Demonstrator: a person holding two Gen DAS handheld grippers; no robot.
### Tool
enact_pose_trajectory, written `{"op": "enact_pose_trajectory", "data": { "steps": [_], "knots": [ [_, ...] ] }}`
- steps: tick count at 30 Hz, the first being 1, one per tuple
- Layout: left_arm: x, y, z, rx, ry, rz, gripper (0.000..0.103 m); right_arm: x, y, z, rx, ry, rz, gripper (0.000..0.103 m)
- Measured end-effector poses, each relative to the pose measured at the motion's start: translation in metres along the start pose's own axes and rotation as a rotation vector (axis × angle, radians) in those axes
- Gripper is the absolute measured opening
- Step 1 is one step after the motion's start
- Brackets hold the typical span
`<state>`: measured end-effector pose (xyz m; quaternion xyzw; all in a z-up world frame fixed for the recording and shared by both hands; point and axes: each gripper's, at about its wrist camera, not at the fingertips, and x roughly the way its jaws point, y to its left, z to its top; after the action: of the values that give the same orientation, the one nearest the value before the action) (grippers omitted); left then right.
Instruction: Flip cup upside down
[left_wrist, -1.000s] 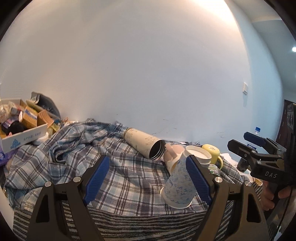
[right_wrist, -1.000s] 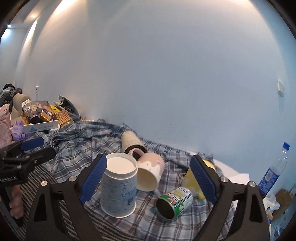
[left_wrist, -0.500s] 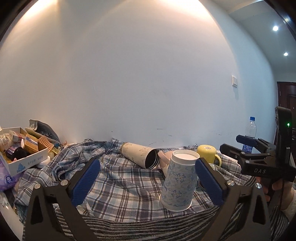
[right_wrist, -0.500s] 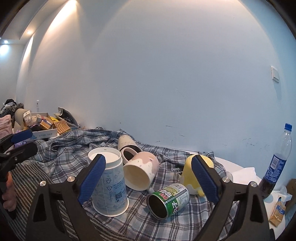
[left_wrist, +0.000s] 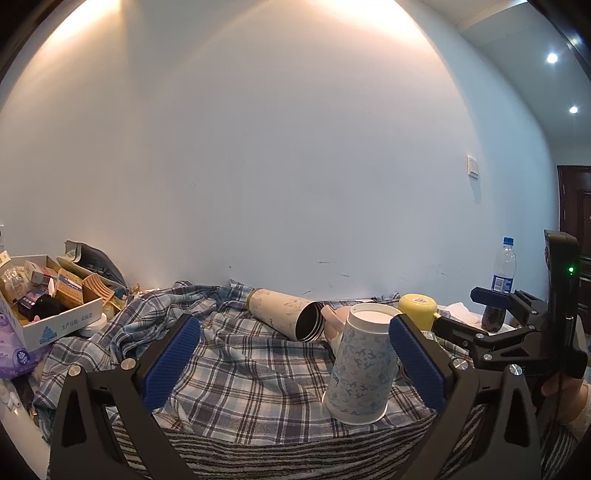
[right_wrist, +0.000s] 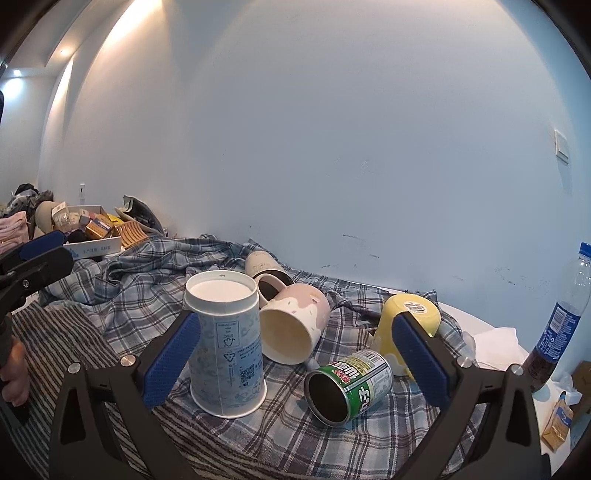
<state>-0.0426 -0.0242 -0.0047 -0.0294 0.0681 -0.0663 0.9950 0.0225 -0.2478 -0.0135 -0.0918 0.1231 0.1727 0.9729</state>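
A white paper cup with a blue pattern (left_wrist: 360, 365) stands upside down, rim on the plaid cloth (left_wrist: 236, 369); it also shows in the right wrist view (right_wrist: 225, 343). My left gripper (left_wrist: 295, 362) is open and empty, its right finger beside the cup without gripping it. My right gripper (right_wrist: 295, 362) is open and empty, its left finger in front of the cup's left side. Each gripper shows in the other's view, at the right edge (left_wrist: 517, 325) and the left edge (right_wrist: 33, 258).
A cream tumbler (left_wrist: 284, 314), a pink mug (right_wrist: 291, 325) and a green can (right_wrist: 351, 384) lie on their sides. A yellow mug (right_wrist: 406, 325) stands upside down. A box of clutter (left_wrist: 44, 302) sits left, a cola bottle (right_wrist: 557, 325) right. A wall rises close behind.
Both grippers have pulled back and tilted up, so more wall shows. The left gripper has let go of the cup, which has settled more upright on its rim.
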Motion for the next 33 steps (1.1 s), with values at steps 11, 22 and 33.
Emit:
{"op": "enact_pose_trajectory", "data": {
  "steps": [11, 22, 33],
  "knots": [
    [0.0042, -0.0038, -0.0005, 0.018, 0.017, 0.013, 0.103, 0.0019, 0.0015, -0.0012, -0.011, 0.006, -0.005, 0.103],
    [0.0041, -0.0013, -0.0016, 0.013, 0.021, 0.014, 0.103, 0.0081, -0.0004, -0.0027, -0.005, 0.037, -0.007, 0.103],
    [0.0071, 0.0015, -0.0021, -0.005, 0.035, 0.028, 0.103, 0.0047, -0.0001, -0.0029, -0.004, 0.025, -0.005, 0.103]
  ]
}}
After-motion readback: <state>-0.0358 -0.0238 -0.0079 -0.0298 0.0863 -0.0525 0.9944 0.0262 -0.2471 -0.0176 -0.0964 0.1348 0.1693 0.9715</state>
